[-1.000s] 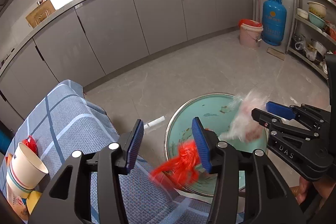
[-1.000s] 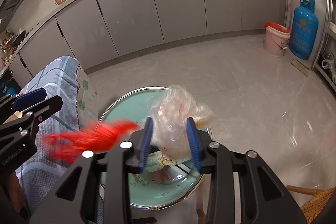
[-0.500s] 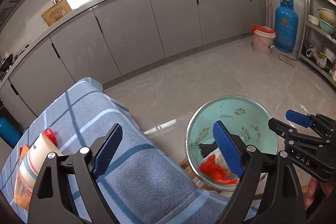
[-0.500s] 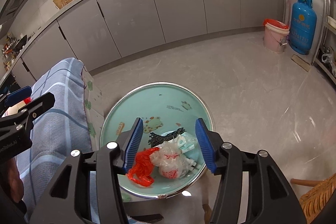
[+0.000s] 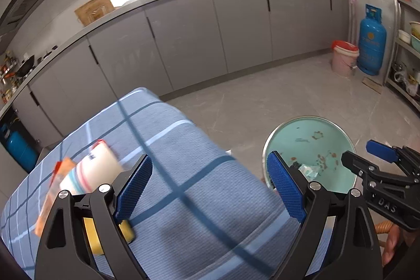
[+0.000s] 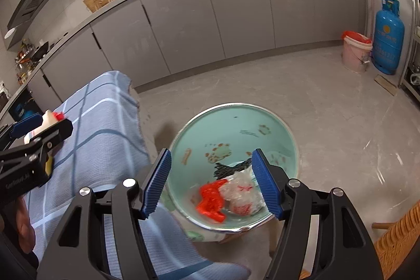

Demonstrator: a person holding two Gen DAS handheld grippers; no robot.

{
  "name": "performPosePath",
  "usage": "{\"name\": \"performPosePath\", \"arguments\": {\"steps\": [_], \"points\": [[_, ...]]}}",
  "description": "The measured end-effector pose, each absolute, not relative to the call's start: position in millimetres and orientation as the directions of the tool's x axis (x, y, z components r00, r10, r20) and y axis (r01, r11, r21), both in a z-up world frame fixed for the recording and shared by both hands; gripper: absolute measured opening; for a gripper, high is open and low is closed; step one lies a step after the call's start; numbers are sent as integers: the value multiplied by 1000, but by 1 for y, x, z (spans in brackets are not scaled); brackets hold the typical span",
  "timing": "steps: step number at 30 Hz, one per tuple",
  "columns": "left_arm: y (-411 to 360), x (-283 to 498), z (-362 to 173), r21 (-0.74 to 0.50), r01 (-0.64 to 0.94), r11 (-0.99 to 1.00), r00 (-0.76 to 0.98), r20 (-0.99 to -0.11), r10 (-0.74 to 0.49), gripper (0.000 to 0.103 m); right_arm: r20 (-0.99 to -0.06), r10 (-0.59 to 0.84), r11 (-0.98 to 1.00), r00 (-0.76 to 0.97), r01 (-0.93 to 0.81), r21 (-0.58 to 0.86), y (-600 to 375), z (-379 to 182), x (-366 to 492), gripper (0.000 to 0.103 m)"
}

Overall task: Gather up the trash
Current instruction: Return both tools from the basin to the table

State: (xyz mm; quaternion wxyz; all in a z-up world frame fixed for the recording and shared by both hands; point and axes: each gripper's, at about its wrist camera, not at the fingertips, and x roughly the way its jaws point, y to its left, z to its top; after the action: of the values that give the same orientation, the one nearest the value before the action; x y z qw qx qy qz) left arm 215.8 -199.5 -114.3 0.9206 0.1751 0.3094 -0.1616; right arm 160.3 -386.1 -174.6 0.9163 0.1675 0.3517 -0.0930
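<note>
Both tongs hold nothing. Left gripper (image 5: pixel 207 188) stands wide apart above the blue checked cloth (image 5: pixel 189 201). Right gripper (image 6: pixel 211 181) is opening over the green basin (image 6: pixel 262 122), nothing between its pads; red wrapper (image 6: pixel 210 197) and clear plastic bag (image 6: pixel 240 194) lie in the basin.

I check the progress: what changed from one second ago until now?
Both grippers let go: the red bag and the clear bag now lie in the green basin. The left gripper swung over the blue cloth; right gripper jaws are opening. Basin unmoved.
</note>
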Motion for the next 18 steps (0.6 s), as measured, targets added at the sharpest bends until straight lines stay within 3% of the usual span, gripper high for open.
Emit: {"name": "performPosePath", "arguments": {"steps": [7,18], "points": [[-167,204,-105,220,370,902,771,-615,-166,88,-671,-30,945,741,240,223,-351,-165,153,78],[-96,189,-94,231,276,933,801,-591,-91,92,-660,15,969,751,152,194,-297,-149,149,83]]}}
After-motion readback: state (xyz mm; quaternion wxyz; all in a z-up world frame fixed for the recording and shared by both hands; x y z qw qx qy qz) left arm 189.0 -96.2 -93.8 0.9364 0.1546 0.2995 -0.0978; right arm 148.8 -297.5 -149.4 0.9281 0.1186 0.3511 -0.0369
